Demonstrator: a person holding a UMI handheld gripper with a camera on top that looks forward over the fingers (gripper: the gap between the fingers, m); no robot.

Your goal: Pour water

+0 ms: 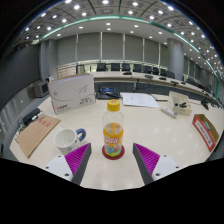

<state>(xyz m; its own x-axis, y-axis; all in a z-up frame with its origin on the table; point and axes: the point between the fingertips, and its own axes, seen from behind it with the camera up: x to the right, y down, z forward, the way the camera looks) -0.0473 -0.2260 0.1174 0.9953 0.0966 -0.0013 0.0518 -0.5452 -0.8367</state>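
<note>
Orange-capped bottle (113, 128) upright on table (160, 125) just ahead of open jaws, white mug (68, 139) beside it

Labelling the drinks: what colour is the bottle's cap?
Yellow. The bottle's cap shows clearly in the gripper view, just ahead of the open gripper.

bottle (114, 129) on table (150, 125), ahead of tongs (112, 163) | mug (68, 140) left of bottle

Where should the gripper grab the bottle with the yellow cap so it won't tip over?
Probably around the labelled middle of the bottle, coming straight on from the front. It stands upright on the table, just ahead of the open hand-held gripper. Its round, straight sides suit one finger on each side; the narrow capped neck would give less hold.
</note>
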